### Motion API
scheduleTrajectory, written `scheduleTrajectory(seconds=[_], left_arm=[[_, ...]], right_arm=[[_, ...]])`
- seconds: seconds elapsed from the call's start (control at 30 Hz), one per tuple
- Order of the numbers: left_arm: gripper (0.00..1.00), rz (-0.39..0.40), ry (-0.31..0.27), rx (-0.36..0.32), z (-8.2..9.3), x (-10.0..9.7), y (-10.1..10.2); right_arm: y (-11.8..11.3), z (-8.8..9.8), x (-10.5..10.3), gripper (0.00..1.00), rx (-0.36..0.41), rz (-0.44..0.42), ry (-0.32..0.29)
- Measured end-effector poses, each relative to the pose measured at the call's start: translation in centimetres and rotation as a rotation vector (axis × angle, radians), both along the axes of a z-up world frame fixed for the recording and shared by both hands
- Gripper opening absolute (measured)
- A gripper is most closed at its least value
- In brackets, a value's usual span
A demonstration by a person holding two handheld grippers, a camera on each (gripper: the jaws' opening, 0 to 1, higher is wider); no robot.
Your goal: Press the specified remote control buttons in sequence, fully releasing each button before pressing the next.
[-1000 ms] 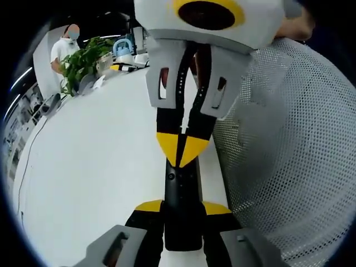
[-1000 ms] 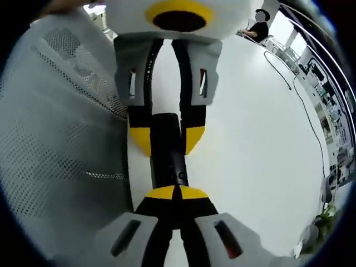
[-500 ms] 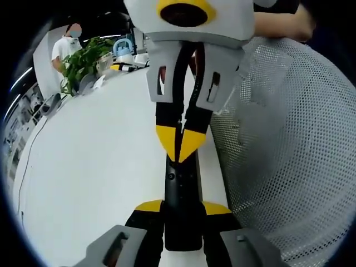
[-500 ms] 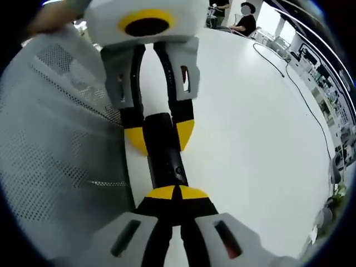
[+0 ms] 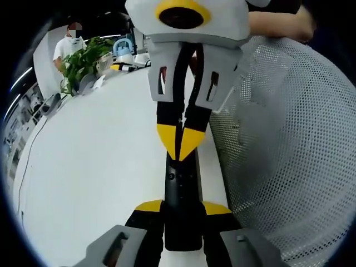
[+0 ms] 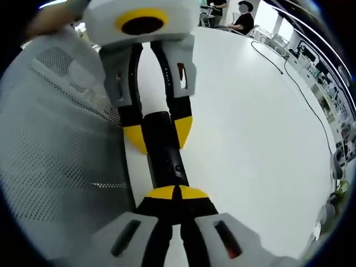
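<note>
Your left gripper (image 5: 181, 207) is clenched around the near end of the black remote control (image 5: 181, 192), its yellow tips pressed against either side of the slim body. In the right gripper view the same gripper (image 6: 158, 135) comes in from above, its jaws bracketing the remote's (image 6: 165, 158) far end. Your right gripper (image 6: 177, 192) has its jaws closed together, tip to tip, with the yellow points resting on the remote's top face; in the left gripper view it (image 5: 179, 149) reaches down from above and its joined tips touch the remote just beyond the small round button (image 5: 172, 177). The remote lies on the white table (image 5: 94, 161), along its edge, just beside the grey mesh chair back (image 5: 289, 161). A leafy potted plant (image 5: 83, 62) stands far across the table from the remote.
</note>
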State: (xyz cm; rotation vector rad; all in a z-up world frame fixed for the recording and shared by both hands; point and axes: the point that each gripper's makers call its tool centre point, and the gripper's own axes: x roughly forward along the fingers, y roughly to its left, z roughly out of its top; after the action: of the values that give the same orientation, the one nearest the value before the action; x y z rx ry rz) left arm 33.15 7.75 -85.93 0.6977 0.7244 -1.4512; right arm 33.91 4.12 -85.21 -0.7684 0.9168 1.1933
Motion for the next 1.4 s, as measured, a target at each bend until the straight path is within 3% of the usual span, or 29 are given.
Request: scheduleTrajectory(seconds=[0.37, 0.8, 1.0, 1.13, 1.27, 1.4], left_arm=[[0.26, 0.003, 0.002, 0.003, 0.0, 0.0, 0.0], [0.26, -0.002, 0.000, 0.008, 0.0, 0.0, 0.0], [0.26, 0.000, 0.000, 0.004, 0.0, -0.1, 0.0], [0.26, 0.001, -0.001, 0.005, 0.0, -0.1, 0.0], [0.26, 0.004, -0.001, 0.003, 0.0, -0.1, 0.0], [0.26, 0.005, -0.001, 0.004, 0.0, -0.1, 0.0]], right_arm=[[-0.1, 0.1, -0.1, 0.00, 0.038, -0.015, 0.029], [-1.3, 0.1, -0.2, 0.00, 0.010, -0.021, 0.028], [-1.1, 0.0, -0.5, 0.00, -0.070, 0.103, -0.052], [-1.1, 0.1, -0.4, 0.00, -0.062, 0.102, -0.056], [-1.2, 0.2, -0.2, 0.00, -0.018, 0.024, -0.005], [0.0, 0.5, -0.3, 0.00, 0.012, 0.054, -0.032]])
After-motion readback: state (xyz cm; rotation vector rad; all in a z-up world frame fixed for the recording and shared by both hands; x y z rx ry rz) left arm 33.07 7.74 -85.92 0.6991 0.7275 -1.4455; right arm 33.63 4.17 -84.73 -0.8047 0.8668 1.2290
